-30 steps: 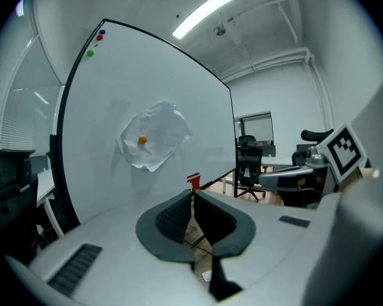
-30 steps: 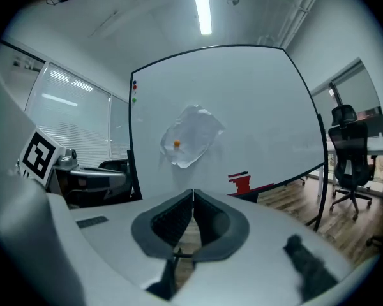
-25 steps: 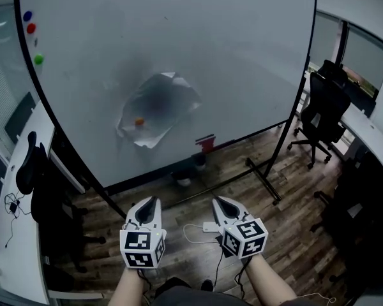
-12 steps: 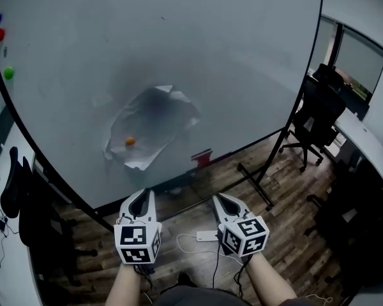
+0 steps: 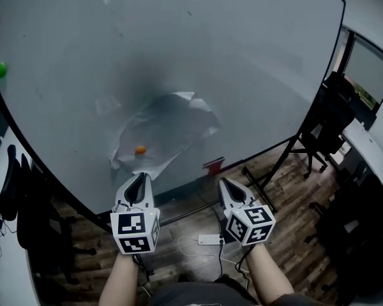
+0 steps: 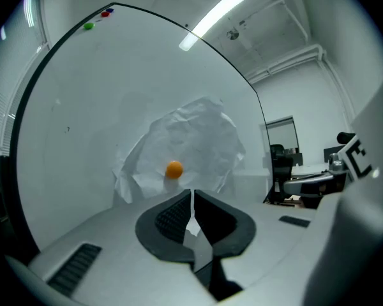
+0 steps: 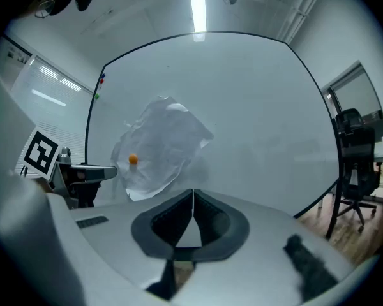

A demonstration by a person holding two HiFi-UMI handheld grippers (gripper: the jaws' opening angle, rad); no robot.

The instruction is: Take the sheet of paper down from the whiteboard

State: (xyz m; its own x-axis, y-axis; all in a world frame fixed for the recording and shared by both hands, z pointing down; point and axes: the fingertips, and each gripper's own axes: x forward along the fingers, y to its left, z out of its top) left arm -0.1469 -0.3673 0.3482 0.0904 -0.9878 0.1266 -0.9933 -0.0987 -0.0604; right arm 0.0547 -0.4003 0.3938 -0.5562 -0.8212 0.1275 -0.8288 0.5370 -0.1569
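The whiteboard (image 5: 179, 43) fills the head view. A crumpled sheet of paper (image 5: 163, 129) hangs on its lower middle, at twelve o'clock from the left gripper (image 5: 140, 177) and eleven o'clock from the right gripper (image 5: 223, 183). Both grippers' jaws are closed on nothing, short of the sheet. An orange magnet (image 5: 140, 150) sits at the sheet's seven o'clock.

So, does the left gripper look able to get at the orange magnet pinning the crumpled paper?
Probably yes. The left gripper points at the orange magnet on the crumpled sheet of paper, nothing between them. It hangs short of the whiteboard with jaws shut, so they must open first.
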